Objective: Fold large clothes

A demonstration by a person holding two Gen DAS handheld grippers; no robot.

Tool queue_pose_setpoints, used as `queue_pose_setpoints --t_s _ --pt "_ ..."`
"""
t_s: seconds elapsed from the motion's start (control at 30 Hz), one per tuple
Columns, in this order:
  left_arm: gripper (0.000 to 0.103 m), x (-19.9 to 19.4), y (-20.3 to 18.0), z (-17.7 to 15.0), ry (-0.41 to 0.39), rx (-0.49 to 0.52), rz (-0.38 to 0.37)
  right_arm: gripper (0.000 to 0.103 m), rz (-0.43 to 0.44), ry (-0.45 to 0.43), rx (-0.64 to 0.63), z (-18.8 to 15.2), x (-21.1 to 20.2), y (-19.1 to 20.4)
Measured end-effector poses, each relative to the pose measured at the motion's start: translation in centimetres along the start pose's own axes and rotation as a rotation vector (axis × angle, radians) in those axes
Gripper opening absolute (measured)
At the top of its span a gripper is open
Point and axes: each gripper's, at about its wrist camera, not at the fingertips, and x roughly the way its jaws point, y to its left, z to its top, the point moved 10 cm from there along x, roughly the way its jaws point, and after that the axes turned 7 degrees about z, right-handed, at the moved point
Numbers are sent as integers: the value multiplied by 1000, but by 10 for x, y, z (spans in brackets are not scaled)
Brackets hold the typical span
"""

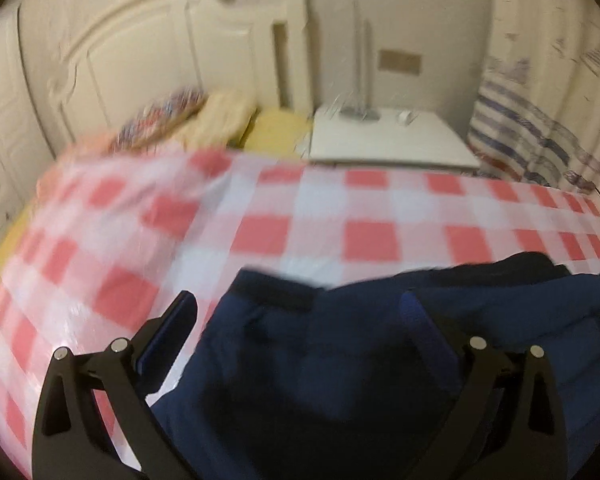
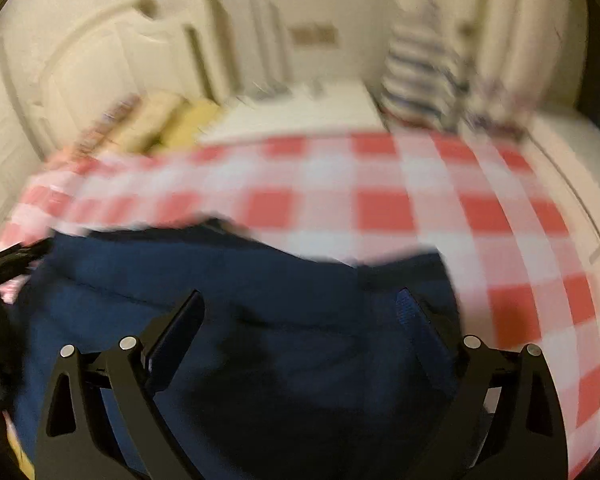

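Both pairs of fingers were spread wide and held nothing: the left gripper (image 1: 300, 312) and the right gripper (image 2: 300, 312) hung just over the dark blue clothes (image 1: 320, 360). The clothes lay on a red and white checked cloth (image 1: 340, 208). Far behind stood a white nightstand (image 1: 388, 140).

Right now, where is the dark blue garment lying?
The blue garment lies on the red-and-white checked cloth, low in both wrist views. In the left view it fills the lower right, in the right view the lower left, under each open hand-held gripper.
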Motion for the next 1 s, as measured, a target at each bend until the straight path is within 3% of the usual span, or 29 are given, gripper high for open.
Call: queue_pose_setpoints --t_s 0.07,0.13,0.2,0.23,0.3,0.63,0.7,0.8,0.9,1.0 --pt "101 -1 -21 4 -9 50 -5 93 7 -2 -51 9 3 25" --pt "101 12 -42 -3 34 92 -29 93 -19 44 -88 11 24 41" --pt "101 37 -54 -23 117 139 2 93 -71 97 -110 3 44 41" --pt "101 43 -56 -28 139 120 -21 93 -89 149 -102 -7 62 38" --pt "101 44 -53 -28 141 86 -56 93 -73 162 -61 -13 73 32" --pt "101 37 -45 -27 113 47 -69 98 37 153 -10 -16 69 34" --pt "100 20 -35 -24 85 10 -64 97 23 116 -4 -11 50 34" --pt "101 -12 -29 -26 43 -33 -130 97 44 56 -48 -9 17 49" --pt "101 -20 -41 -46 55 36 -126 98 9 91 -159 -30 4 65" --pt "101 -5 -54 -67 101 105 -89 99 -5 172 -180 -58 23 64"
